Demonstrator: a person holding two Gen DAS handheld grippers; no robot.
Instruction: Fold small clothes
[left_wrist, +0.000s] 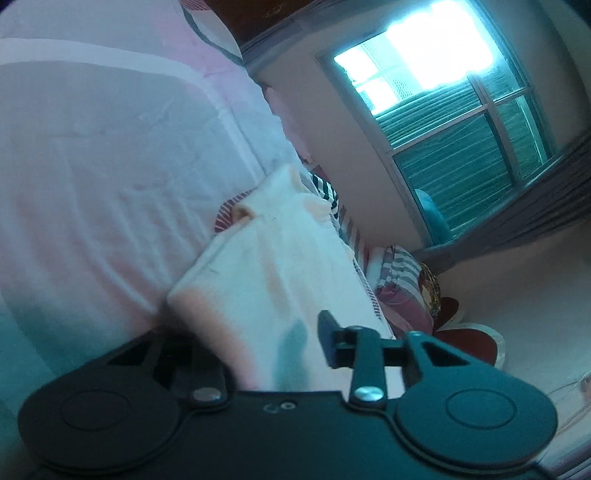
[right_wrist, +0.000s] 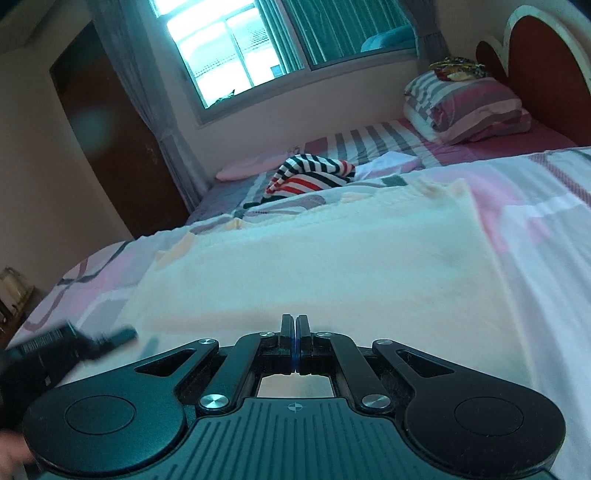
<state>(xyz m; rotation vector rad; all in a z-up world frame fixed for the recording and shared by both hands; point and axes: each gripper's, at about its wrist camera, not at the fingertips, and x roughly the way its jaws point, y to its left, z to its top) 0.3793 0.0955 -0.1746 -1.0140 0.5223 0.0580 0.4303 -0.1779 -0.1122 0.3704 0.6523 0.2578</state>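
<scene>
The white garment (right_wrist: 314, 266) is spread ahead of the closed right gripper (right_wrist: 294, 343), unfolded; its edge is gripped by the left gripper (left_wrist: 266, 343).

The left wrist camera sits very close above the bed with the pink and white sheet (left_wrist: 92, 166). It is tipped over on its side, so the bed climbs up the left of its picture. The right wrist camera sits low and level at the bed's near edge, facing its far edge. Both show the soft white cloth (left_wrist: 266, 258) (right_wrist: 325, 266), the bright window (left_wrist: 443, 110) (right_wrist: 236, 48) and the striped pillow (left_wrist: 397, 284) (right_wrist: 465, 107).
</scene>
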